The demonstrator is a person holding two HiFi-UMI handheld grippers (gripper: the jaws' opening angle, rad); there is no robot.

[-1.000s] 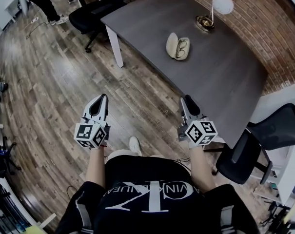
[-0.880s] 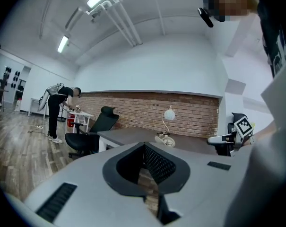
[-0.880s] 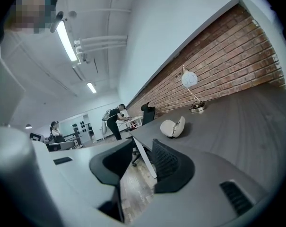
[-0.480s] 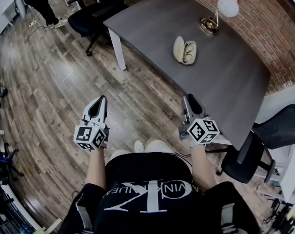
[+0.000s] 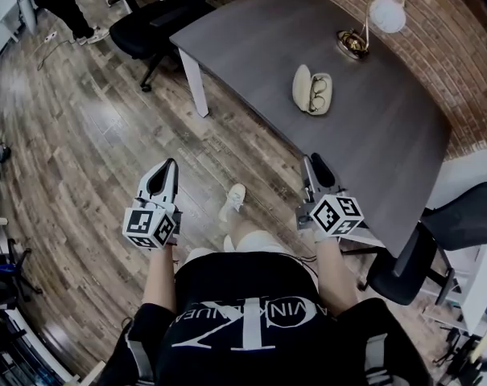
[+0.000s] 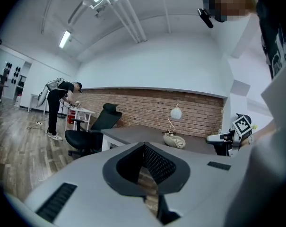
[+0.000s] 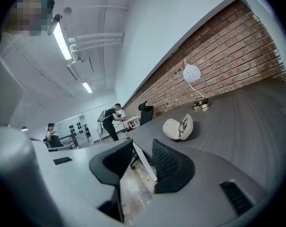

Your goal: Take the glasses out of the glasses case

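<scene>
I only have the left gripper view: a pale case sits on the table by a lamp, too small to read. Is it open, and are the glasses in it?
Observer: Yes. The head view shows the glasses case lying open on the table, with the glasses resting in one half.
Operator: What about the jaws on the right?
Observer: Its own view shows the right hand-held gripper with jaws apart, nothing between them.
Operator: Are we within reach?
Observer: Doubtful. In the head view the left hand-held gripper hangs over the wooden floor, well short of the case.
</scene>
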